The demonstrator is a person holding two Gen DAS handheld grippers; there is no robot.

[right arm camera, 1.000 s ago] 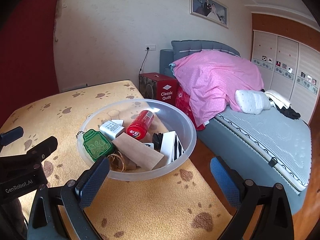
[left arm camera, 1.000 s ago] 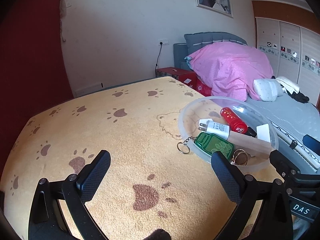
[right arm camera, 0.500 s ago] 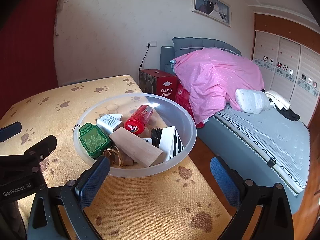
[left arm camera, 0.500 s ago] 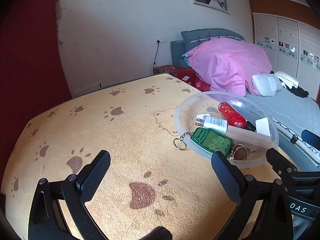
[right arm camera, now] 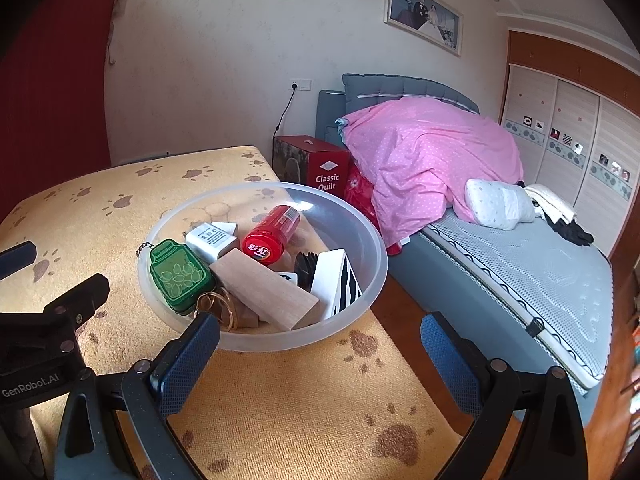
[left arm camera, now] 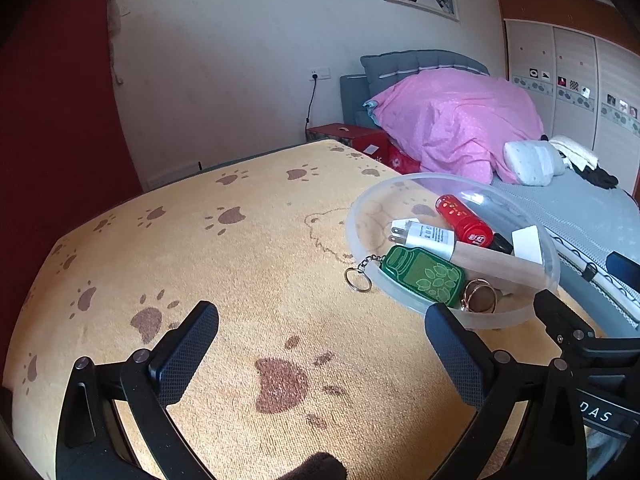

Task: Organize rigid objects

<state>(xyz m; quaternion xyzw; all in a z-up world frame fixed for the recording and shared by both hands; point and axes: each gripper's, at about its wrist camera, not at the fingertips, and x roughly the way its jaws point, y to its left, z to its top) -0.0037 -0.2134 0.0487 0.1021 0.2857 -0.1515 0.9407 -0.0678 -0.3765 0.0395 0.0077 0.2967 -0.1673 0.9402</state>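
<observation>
At the far left, the left gripper (left arm camera: 322, 344) hangs above the desk (left arm camera: 200, 264), which is covered in a yellow cloth printed with brown paw marks; its jaws stand wide apart with nothing between them. Next comes the clear plastic bowl (right arm camera: 360, 224), sitting near the desk's right edge, and it holds the task's things. A green bottle-shaped keychain (right arm camera: 180, 276) lies against the bowl's left wall, its chain and ring (left arm camera: 358, 280) draped over the rim onto the cloth. Just right of it sit a white plug adapter (right arm camera: 210, 238), a red cylindrical container (right arm camera: 272, 234) lying on its side, and a wooden block (right arm camera: 266, 294) resting slantwise across the pile (a pair of gold-coloured rings (right arm camera: 218, 308) lies beside its near end). A white piece with black stripes (right arm camera: 338, 280) leans on the bowl's right wall. The right gripper (right arm camera: 320, 360) hovers just in front of the bowl, jaws spread and empty. Furthest right stands a bed (right arm camera: 520, 264) with a pink quilt (right arm camera: 432, 156).
</observation>
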